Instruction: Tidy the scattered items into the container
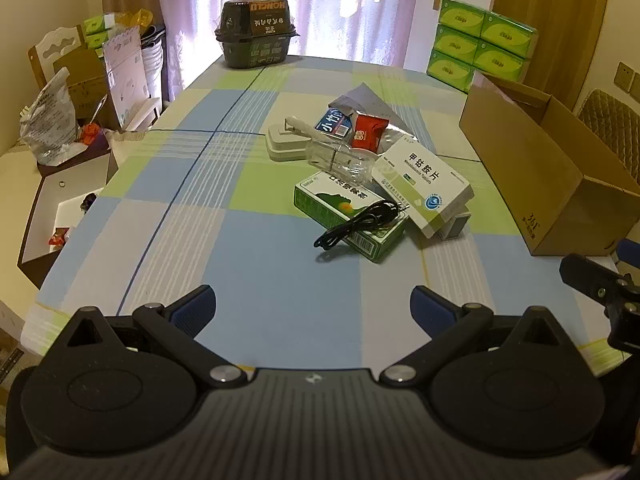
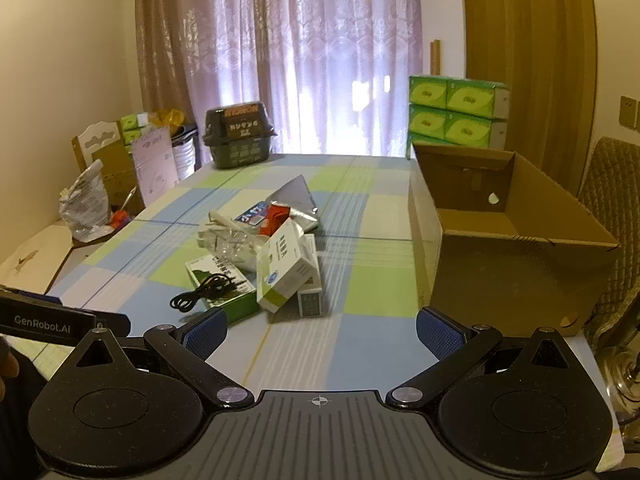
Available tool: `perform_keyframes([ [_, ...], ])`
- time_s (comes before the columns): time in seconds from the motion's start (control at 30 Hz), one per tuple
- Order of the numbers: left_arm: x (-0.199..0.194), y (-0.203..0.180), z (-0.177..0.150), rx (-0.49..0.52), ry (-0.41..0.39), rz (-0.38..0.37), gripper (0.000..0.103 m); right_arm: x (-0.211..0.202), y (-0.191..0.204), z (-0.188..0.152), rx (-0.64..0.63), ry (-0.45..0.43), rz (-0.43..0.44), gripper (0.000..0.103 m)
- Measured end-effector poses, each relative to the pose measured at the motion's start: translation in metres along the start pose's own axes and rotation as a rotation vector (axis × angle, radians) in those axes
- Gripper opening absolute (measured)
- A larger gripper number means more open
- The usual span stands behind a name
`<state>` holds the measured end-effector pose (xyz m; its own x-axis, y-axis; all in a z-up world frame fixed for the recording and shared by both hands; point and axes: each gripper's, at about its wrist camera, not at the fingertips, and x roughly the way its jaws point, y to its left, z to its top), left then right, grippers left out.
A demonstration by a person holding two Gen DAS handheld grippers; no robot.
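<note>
A pile of small items lies mid-table: a white medicine box [image 1: 426, 184] [image 2: 286, 268], a green box [image 1: 346, 216] [image 2: 224, 284] with a black cable [image 1: 356, 224] [image 2: 204, 290] draped on it, a crumpled clear plastic bottle [image 1: 340, 158] [image 2: 228, 246], a red packet [image 1: 368, 132] [image 2: 274, 216] and a white holder [image 1: 286, 144]. An open brown cardboard box [image 1: 548, 172] [image 2: 512, 240] stands to the right. My left gripper [image 1: 312, 308] and right gripper [image 2: 322, 330] both hover open over the near tablecloth, short of the pile, holding nothing.
The checked tablecloth [image 1: 248, 264] [image 2: 360, 344] covers the table. A dark container [image 1: 256, 34] [image 2: 239, 136] sits at the far edge, stacked green tissue packs [image 1: 480, 46] [image 2: 456, 114] at the far right. Clutter and boxes [image 1: 88, 92] crowd the left side; a padded chair [image 2: 616, 208] stands right.
</note>
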<state>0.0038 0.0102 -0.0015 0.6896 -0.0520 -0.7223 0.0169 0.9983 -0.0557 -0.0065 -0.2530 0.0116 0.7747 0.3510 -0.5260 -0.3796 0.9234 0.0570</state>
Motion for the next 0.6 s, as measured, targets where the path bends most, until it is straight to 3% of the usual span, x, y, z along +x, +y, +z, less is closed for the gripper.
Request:
perform_keyframes([
  [0.13, 0.002, 0.001, 0.002, 0.043, -0.021, 0.003, 0.102, 0.003, 0.001, -0.001, -0.021, 0.024, 0.013, 0.103],
  [0.3, 0.006, -0.001, 0.008, 0.157, -0.055, -0.045, 0.102, 0.010, 0.004, -0.001, -0.055, 0.036, 0.024, 0.103],
  [0.6, 0.031, -0.004, 0.007, 0.319, -0.043, -0.098, 0.102, 0.026, 0.007, 0.003, -0.093, 0.061, 0.040, 0.103],
])
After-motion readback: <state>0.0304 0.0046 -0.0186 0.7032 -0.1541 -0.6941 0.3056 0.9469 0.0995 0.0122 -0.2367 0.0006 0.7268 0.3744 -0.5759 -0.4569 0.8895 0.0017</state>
